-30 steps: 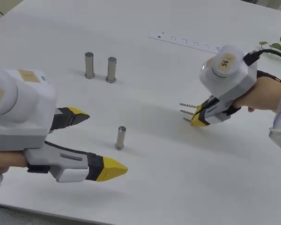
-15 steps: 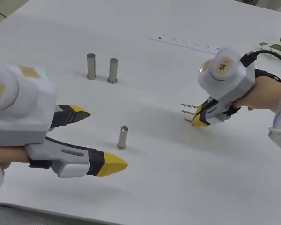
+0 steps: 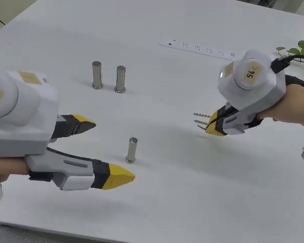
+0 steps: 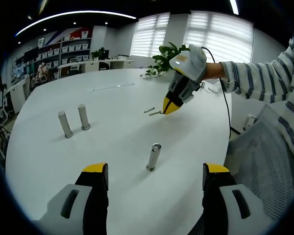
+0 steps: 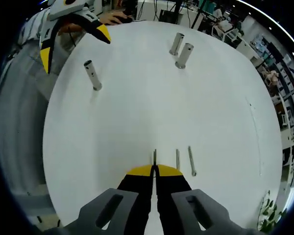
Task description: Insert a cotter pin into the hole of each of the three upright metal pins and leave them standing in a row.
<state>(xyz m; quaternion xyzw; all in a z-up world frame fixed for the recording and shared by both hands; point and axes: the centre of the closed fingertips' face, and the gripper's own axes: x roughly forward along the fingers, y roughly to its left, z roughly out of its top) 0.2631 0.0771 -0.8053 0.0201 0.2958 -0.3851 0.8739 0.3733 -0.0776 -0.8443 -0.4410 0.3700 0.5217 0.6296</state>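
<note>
Pick-up on counter (image 3: 202, 202)
Right hand-held gripper (image 3: 212, 127) at 3 o'clock pinches one cotter pin (image 5: 155, 156); left hand-held gripper (image 3: 113, 149) at 8 o'clock gapes wide near a metal pin (image 3: 131, 150).

On the table (image 3: 167, 202), 2 metal pins (image 3: 120, 78) stand behind a 3rd pin (image 3: 131, 150), with cotter pins (image 3: 200, 121) to the right.

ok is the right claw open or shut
Shut. In the right gripper view the right claw has its jaws pressed together on a cotter pin.
</note>
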